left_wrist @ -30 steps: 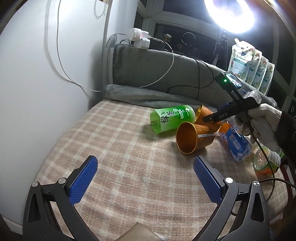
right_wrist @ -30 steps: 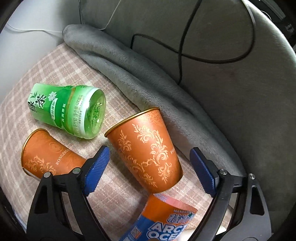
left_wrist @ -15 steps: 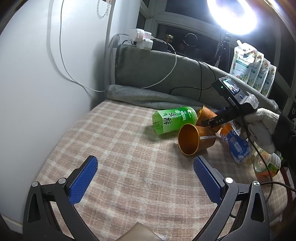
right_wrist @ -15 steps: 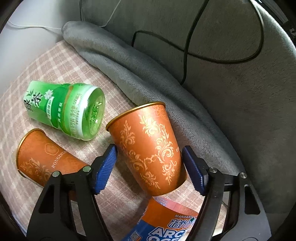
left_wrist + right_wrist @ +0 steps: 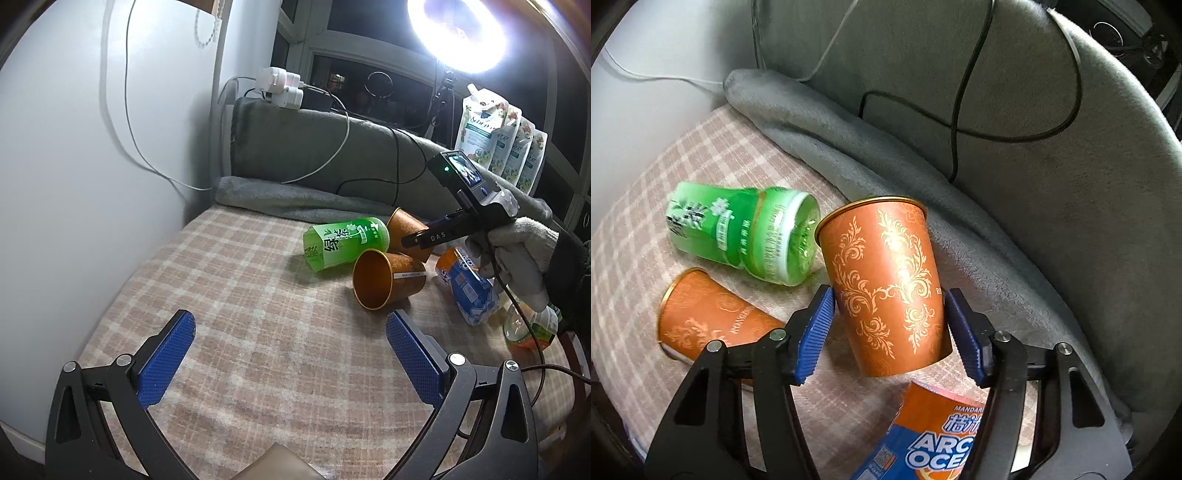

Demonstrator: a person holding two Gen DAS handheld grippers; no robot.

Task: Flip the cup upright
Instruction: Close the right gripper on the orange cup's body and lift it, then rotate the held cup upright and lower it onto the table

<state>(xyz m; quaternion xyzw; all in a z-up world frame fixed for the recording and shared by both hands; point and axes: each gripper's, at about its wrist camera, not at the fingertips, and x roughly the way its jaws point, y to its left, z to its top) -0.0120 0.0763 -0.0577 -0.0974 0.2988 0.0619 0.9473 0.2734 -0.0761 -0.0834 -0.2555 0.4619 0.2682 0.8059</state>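
My right claw (image 5: 888, 321) straddles the far orange cup (image 5: 886, 280) at mid-body, pads at or nearly on its sides, can't tell if it's clamped yet. The cup lies tilted on the plaid bed cover (image 5: 713, 155), rim pointing away from the claw toward the grey blanket (image 5: 871, 155). Left claw (image 5: 290, 354) is spread wide, empty, well short of both cups, so I'd say right does the flip

A plaid-covered bed (image 5: 229, 302) carried two orange cups (image 5: 384, 282) (image 5: 886, 280), a green bottle (image 5: 343, 242), an orange-blue pouch (image 5: 465, 288) and a grey blanket (image 5: 280, 199).
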